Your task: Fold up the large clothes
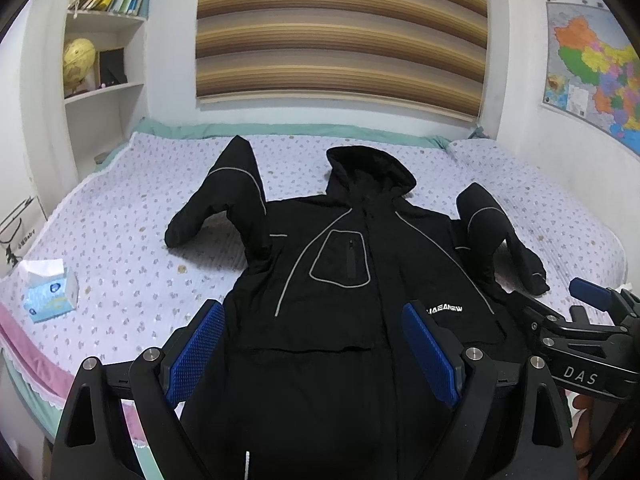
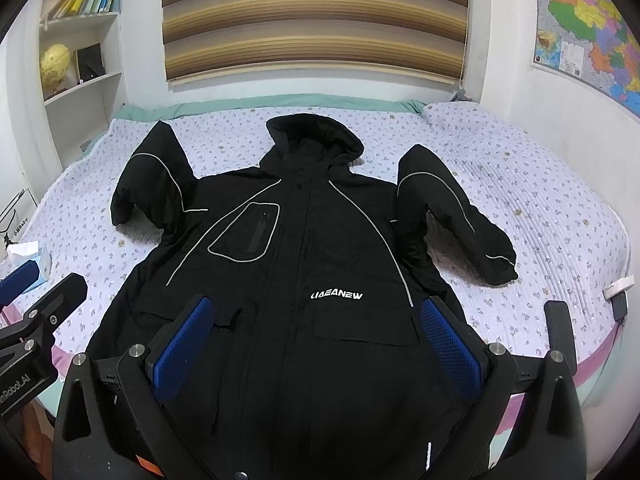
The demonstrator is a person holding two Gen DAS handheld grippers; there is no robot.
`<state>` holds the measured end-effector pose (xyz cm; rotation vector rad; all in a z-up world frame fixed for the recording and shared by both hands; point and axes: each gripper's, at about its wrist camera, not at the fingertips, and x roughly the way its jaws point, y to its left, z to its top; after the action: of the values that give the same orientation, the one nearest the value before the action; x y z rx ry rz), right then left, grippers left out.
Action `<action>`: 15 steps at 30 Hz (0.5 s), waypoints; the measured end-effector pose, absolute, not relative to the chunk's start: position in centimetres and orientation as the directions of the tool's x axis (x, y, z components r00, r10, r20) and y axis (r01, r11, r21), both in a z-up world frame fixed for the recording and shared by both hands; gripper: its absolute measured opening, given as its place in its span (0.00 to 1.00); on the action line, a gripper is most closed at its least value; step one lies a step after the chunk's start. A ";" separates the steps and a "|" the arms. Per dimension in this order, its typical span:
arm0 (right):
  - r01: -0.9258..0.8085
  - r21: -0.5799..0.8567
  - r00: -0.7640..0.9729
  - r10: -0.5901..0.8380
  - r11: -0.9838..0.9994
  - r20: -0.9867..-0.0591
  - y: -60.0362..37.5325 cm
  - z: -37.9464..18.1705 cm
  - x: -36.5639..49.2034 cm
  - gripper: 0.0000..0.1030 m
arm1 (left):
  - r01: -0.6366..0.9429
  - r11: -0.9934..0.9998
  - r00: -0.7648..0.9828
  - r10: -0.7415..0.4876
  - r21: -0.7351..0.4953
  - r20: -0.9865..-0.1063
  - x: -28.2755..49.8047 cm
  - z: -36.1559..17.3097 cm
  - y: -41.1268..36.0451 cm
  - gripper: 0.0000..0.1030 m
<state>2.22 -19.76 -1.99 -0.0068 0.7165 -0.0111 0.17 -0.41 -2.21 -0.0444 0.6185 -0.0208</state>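
Note:
A black hooded jacket with grey piping and white lettering lies face up, spread flat on the bed, hood toward the far wall and both sleeves bent outward. It also shows in the right wrist view. My left gripper is open and empty, held above the jacket's lower front. My right gripper is open and empty, also above the lower front, just right of the left one. The right gripper's body shows at the right edge of the left wrist view.
The bed has a pale floral quilt and a pink and green edge. A tissue box sits on its left side. A bookshelf with a globe stands at the far left. A map hangs on the right wall.

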 end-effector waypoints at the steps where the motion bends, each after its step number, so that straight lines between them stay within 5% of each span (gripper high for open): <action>1: 0.007 -0.010 0.754 -0.012 1.000 -0.657 -19.8 -2.0 2.2 1.00 | 0.006 0.999 0.814 -0.034 -0.050 -0.581 0.2 -2.2 -0.3 0.88; 15: 0.006 -0.028 0.755 -0.023 1.000 -0.655 -19.5 -1.9 2.6 1.00 | 0.013 0.999 0.807 -0.040 -0.051 -0.589 0.8 -2.5 -0.5 0.88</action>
<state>2.56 -19.53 -1.94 -0.0248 0.7150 -0.0156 0.84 -0.52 -2.53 -0.0449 0.6306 -0.0281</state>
